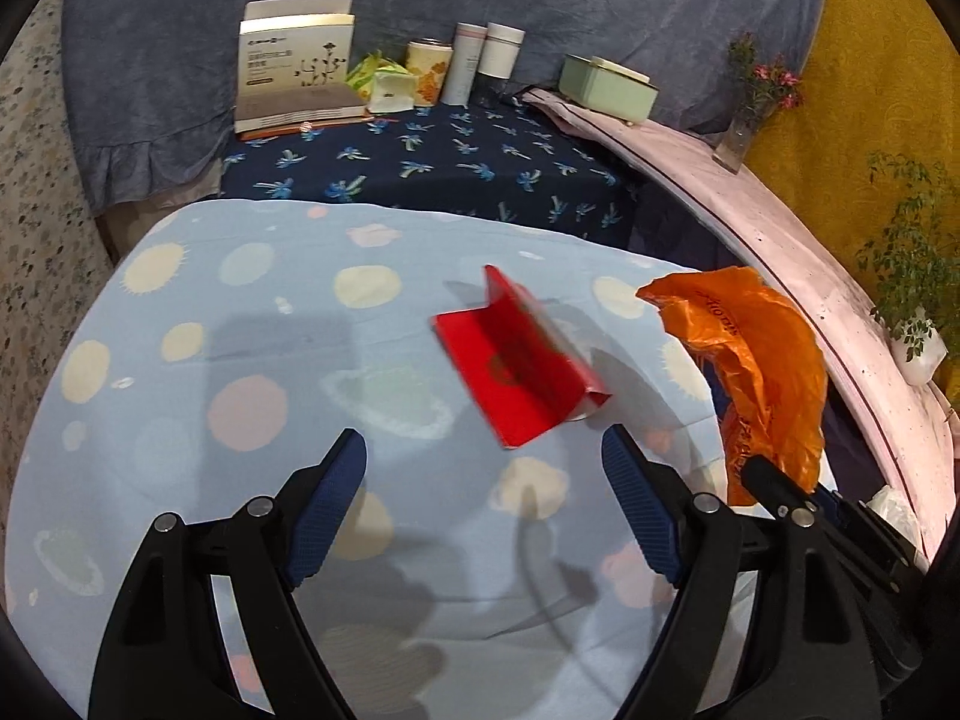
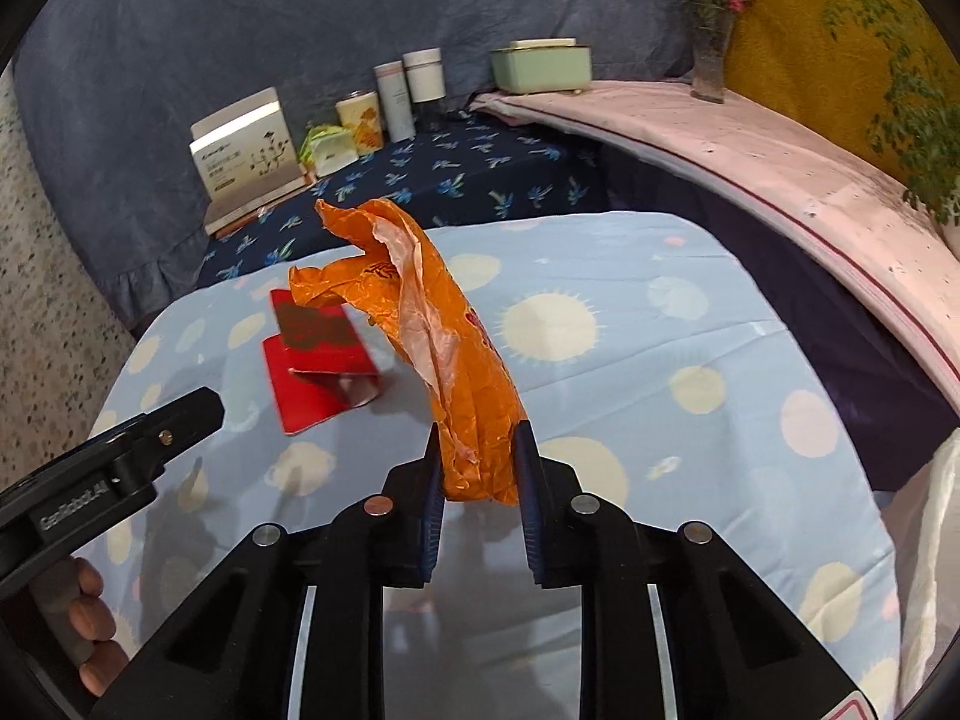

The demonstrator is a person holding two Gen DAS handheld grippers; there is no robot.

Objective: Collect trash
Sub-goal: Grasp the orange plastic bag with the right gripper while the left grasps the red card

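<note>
— Two pieces of trash: why's the bag (image 2: 444,354) held up?
— Right gripper (image 2: 477,468) has its jaws pinched on it, clear of the bench (image 2: 690,330).
— And the left gripper (image 1: 483,462)?
— Jaws wide, empty, aimed at the red card (image 1: 519,360) lying folded just ahead.

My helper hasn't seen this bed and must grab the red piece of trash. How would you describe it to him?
Start at the light blue sheet with pastel dots. Near its middle lies a red folded card, propped open like a little tent, in front of the open left gripper. The only other trash, an orange plastic bag, is crumpled and held up by the right gripper.
</note>
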